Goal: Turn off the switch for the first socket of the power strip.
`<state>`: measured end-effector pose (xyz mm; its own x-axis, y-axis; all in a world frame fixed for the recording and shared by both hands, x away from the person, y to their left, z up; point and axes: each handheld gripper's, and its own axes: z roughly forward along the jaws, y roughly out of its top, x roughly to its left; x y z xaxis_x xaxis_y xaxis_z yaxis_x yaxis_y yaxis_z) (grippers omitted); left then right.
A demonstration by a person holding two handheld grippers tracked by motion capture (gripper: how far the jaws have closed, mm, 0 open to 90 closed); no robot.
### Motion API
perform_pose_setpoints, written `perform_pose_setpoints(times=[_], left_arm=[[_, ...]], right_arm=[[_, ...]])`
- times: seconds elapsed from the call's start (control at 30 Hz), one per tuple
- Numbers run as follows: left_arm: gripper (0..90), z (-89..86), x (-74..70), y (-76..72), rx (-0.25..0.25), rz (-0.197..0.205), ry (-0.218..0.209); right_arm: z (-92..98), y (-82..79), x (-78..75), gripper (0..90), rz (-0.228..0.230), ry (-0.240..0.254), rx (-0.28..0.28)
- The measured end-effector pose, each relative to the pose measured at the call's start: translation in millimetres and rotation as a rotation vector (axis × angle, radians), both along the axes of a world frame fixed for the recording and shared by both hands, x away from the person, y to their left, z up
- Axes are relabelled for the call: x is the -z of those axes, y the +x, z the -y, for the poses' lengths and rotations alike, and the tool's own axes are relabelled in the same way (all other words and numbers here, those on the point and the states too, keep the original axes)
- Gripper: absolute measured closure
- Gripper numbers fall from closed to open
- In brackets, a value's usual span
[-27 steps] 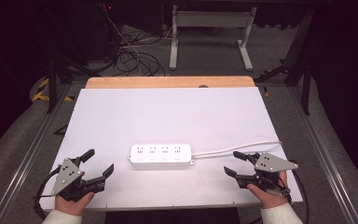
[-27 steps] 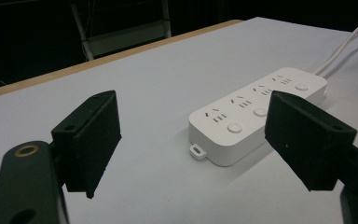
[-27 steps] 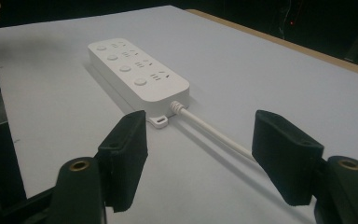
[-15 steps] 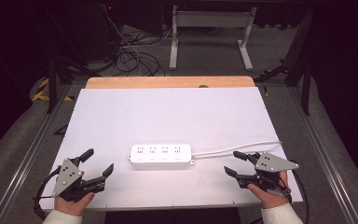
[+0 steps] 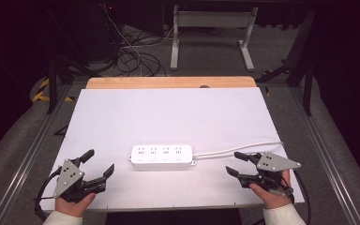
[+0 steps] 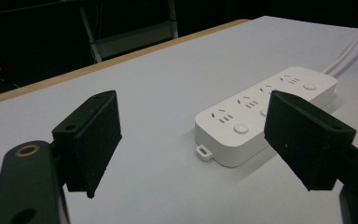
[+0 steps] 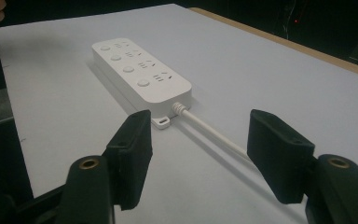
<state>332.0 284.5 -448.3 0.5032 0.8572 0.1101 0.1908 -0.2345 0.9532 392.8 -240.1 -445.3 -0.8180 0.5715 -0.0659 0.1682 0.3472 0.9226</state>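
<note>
- High view: white power strip (image 5: 162, 155) lies flat near the middle of the white tabletop (image 5: 168, 112), a bit toward the near edge, long side running left-right, four socket groups facing up.
- High view: its white cable (image 5: 243, 146) leaves the strip's right end and runs right toward the tabletop's right edge.
- High view: left gripper (image 5: 98, 165) sits at the near left corner, held in the left hand (image 5: 72, 204), jaws spread apart, nothing between them, pointing right and away toward the strip but clearly apart from it.
- High view: right gripper (image 5: 236, 164) sits at the near right, held in the right hand (image 5: 269, 194), jaws also spread and empty, pointing left toward the strip's cable end; the cable passes just behind it.
- High view: a wooden strip (image 5: 168, 82) edges the far side of the tabletop; tangled cables (image 5: 131, 56) and a white frame (image 5: 211, 28) are on the floor beyond.
- Left gripper view: both black jaws wide apart, holding nothing; the power strip (image 6: 265, 112) lies on the tabletop ahead, partly behind the right-hand jaw, mounting tab at its near end, cable (image 6: 354, 46) trailing off its far end.
- Right gripper view: jaws released and empty; power strip (image 7: 140, 70) ahead to the left, its cable (image 7: 214, 135) running from the near end toward the camera, passing through the gap between the jaws, lower on the tabletop.
</note>
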Motion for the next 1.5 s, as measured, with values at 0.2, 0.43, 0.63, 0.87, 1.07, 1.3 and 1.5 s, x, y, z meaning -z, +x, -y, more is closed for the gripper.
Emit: perform_pose_setpoints(times=[0.2, 0.43, 0.63, 0.87, 1.07, 1.3, 1.5], left_arm=[[19.1, -0.5, -0.5, -0.2, 0.000, 0.007, 0.006], [19.1, -1.0, -0.5, -0.5, -0.001, 0.008, 0.005], [19.1, -0.9, -0.5, -0.6, 0.000, 0.008, 0.003], [19.3, -0.7, -0.1, -0.2, 0.000, 0.008, 0.008], [19.3, -0.8, -0.1, -0.2, 0.000, 0.008, 0.009], [19.4, -0.7, 0.7, 0.5, -0.004, -0.001, 0.013], [19.4, -0.6, 0.8, 0.8, -0.003, -0.001, 0.013]], right_arm=[[-3.3, 4.2, -5.1, 40.7, -0.026, -0.016, -0.009], [-13.3, 9.1, -17.9, 42.5, -0.028, -0.040, -0.028], [-28.0, 15.4, -29.5, 43.2, -0.029, -0.053, -0.064], [-44.7, 21.8, -39.2, 43.2, -0.037, -0.055, -0.093], [-59.3, 26.6, -44.6, 43.2, -0.041, -0.062, -0.121], [-76.0, 32.0, -46.5, 43.1, -0.068, -0.079, -0.139], [-88.9, 34.6, -47.8, 43.1, -0.068, -0.095, -0.161]])
